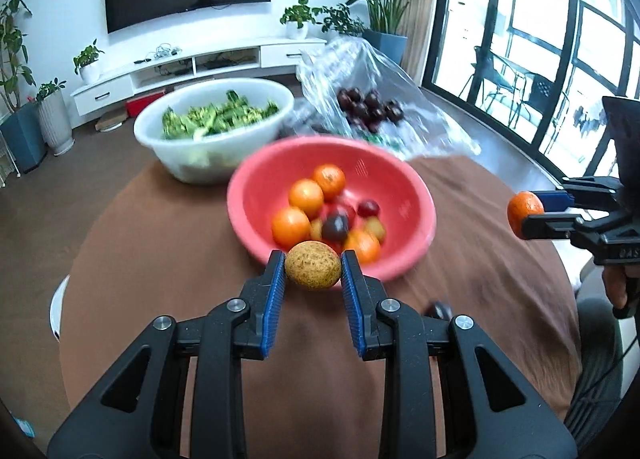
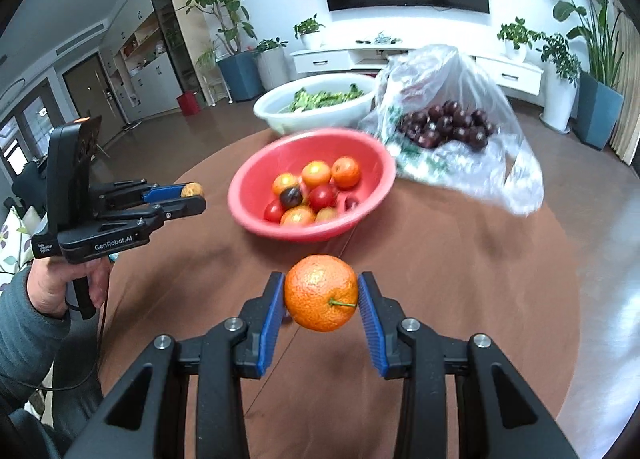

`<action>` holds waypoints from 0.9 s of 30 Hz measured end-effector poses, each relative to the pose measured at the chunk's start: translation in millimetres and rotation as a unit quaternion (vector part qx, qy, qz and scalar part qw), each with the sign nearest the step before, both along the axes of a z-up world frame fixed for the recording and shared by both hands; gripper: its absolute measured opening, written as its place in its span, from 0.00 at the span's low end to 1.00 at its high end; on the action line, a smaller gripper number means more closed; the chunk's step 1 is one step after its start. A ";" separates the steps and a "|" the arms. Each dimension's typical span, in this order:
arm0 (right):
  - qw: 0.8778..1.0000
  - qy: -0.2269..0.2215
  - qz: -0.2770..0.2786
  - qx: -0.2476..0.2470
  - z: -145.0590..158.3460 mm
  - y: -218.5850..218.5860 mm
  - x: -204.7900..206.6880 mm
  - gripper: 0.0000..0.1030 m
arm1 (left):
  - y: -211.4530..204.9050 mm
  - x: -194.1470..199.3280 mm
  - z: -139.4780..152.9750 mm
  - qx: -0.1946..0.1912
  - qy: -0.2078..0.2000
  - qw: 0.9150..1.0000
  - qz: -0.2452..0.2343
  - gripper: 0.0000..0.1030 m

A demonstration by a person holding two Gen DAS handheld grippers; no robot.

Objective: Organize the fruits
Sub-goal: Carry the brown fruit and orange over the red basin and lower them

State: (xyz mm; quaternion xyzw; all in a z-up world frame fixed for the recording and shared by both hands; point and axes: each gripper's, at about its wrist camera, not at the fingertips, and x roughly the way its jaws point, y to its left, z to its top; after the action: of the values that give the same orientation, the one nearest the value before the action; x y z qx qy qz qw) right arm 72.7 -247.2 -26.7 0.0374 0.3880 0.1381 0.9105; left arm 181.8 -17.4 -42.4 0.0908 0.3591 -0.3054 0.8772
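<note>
My left gripper [image 1: 313, 269] is shut on a small speckled tan fruit [image 1: 313, 266], held just in front of the red bowl's near rim. The same gripper [image 2: 192, 195] and tan fruit [image 2: 192, 190] show at the left of the right wrist view. My right gripper [image 2: 321, 295] is shut on an orange [image 2: 321, 293] with a green stem, lifted above the brown table. That orange [image 1: 525, 213] shows at the right edge of the left wrist view. The red bowl [image 1: 256, 195] [image 2: 248, 183] holds several oranges, red fruits and dark plums.
A white basin [image 1: 208, 163] of green vegetables stands behind the red bowl. A clear plastic bag [image 2: 472, 71] with several dark plums [image 2: 444, 125] lies at the back right. One small dark fruit [image 1: 439, 310] lies loose on the brown table [image 2: 440, 279].
</note>
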 end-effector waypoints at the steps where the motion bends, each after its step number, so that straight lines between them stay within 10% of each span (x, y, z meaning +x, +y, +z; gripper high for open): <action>1: 1.000 -0.002 0.001 -0.006 3.4 1.5 7.0 0.39 | -4.7 8.8 1.8 -0.001 -0.001 1.000 0.001 0.25; 27: 0.992 0.074 -0.005 -0.097 -47.5 37.6 151.9 0.39 | -71.8 104.8 -57.4 0.031 0.037 0.999 -0.006 0.26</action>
State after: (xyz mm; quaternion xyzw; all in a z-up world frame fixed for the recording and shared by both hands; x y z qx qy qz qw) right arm 224.7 -209.6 -74.2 -0.0391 0.4657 0.0919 0.8793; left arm 286.6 -89.2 -99.9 0.1084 0.3998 -0.3022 0.8585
